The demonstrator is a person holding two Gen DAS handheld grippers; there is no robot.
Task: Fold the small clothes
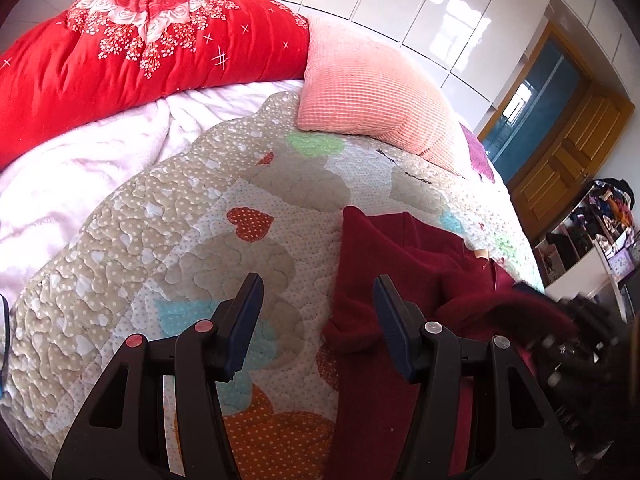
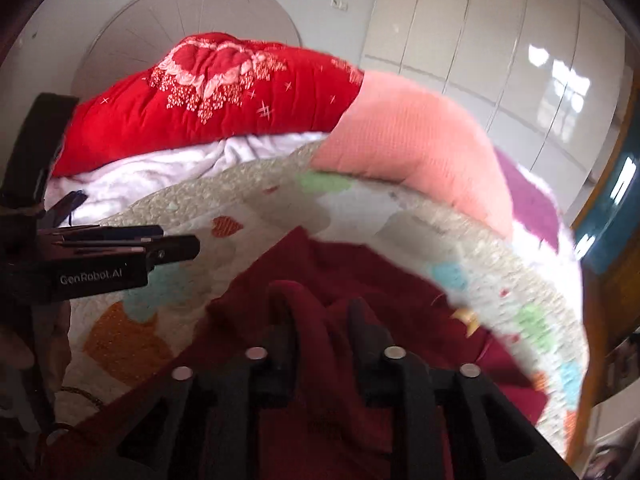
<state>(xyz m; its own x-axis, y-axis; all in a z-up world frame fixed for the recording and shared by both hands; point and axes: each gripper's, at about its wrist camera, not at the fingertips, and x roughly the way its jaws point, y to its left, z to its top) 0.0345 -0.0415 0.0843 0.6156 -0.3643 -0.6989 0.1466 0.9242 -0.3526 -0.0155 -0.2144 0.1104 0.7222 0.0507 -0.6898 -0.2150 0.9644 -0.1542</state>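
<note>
A dark red fleece garment [image 1: 384, 252] lies crumpled on the heart-patterned quilt [image 1: 224, 240]. My left gripper [image 1: 319, 316] hovers open over the garment's left edge, with nothing between its fingers. It also shows from the side in the right wrist view as the left gripper [image 2: 176, 246]. In the left wrist view the right gripper [image 1: 580, 340] is a dark blur at the garment's right. The right wrist view is blurred too. There my right gripper [image 2: 322, 320] has its jaws apart, and a raised fold of the garment [image 2: 308, 308] lies between its fingers, against the left one.
A red floral duvet [image 1: 132, 40] and a pale pink blanket [image 1: 80, 160] are heaped at the back of the bed, beside a salmon pillow [image 1: 372, 92]. White wardrobe doors [image 1: 440, 8], a wooden door [image 1: 568, 160] and a cluttered shelf [image 1: 592, 232] stand beyond the bed's right edge.
</note>
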